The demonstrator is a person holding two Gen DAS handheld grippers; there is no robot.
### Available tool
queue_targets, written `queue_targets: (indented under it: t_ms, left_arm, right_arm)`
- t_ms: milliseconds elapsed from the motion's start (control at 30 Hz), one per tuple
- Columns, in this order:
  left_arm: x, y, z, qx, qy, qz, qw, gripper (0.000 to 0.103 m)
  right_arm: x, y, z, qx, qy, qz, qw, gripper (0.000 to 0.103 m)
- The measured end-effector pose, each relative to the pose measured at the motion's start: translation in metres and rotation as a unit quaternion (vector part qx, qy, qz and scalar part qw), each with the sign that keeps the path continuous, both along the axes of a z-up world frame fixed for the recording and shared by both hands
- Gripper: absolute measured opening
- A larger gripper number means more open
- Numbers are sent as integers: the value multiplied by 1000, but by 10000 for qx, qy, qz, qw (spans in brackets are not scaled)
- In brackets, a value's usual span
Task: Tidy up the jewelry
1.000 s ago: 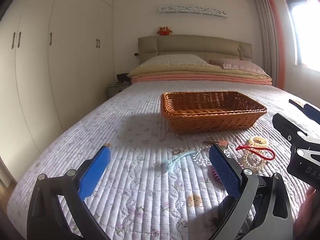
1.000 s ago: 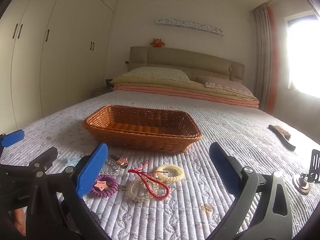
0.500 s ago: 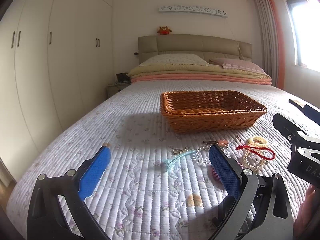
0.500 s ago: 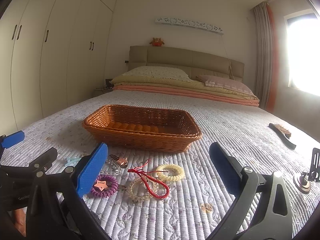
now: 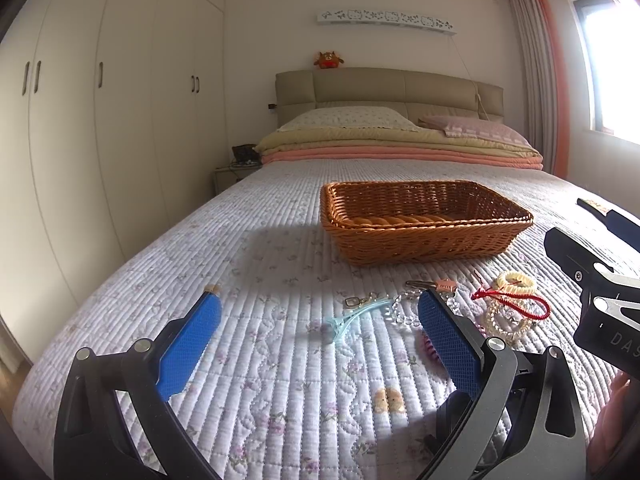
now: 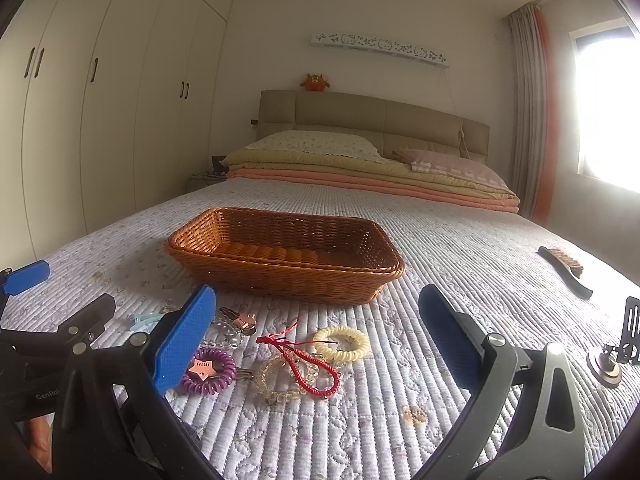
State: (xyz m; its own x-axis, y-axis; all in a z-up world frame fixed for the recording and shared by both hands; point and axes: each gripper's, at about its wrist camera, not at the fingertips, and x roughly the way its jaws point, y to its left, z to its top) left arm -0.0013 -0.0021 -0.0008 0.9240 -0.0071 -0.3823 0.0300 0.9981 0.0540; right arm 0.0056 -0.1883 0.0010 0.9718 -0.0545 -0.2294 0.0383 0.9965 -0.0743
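A brown wicker basket point(image 5: 424, 236) point(image 6: 280, 280) stands empty on the quilted bed. In front of it lie loose pieces: a red cord bracelet point(image 6: 308, 356) point(image 5: 516, 300), a cream hair tie point(image 6: 342, 344) point(image 5: 516, 280), a pale bead bracelet point(image 6: 280, 384), a purple coil tie with a pink star point(image 6: 208, 372), a clear bead bracelet point(image 6: 228, 332), a pink clip point(image 6: 240, 320) and a light blue clip point(image 5: 352, 316). My left gripper point(image 5: 316, 320) is open and empty above the blue clip. My right gripper point(image 6: 316, 320) is open and empty above the pile.
A dark brush point(image 6: 564, 272) lies on the quilt at the right. A small metal stand point(image 6: 612, 360) sits at the right edge. Folded blankets and pillows point(image 6: 360, 168) lie at the head of the bed. White wardrobes point(image 5: 100, 120) line the left wall.
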Motion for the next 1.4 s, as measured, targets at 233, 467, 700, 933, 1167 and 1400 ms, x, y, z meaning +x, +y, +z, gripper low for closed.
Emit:
queue_targets:
  t_ms: [233,467,700,933,1167,1400]
  left_arm:
    - [0,0,0,-1,3,1,10000,96]
    - [4,1,-5,-7,26,-4,10000,96]
    - [4,1,-5,-7,31,-8,10000,96]
    - [4,1,-6,-19,43,-12,10000,96]
    - [9,0,-11,-73,167,-108,9998,96]
    - [9,-5,-18,67,109,22,9999,96]
  right_arm:
    - [0,0,0,-3,4,2,10000,97]
    - [0,0,-1,-10,1,0,10000,97]
    - [1,0,-1,-21,1,-2,10000,97]
    - [0,-1,-2,-7,6,10,10000,97]
    - [7,-13,-10,299,126,47,9995,97]
    - [11,-18,-16,357,155,-300,9988,97]
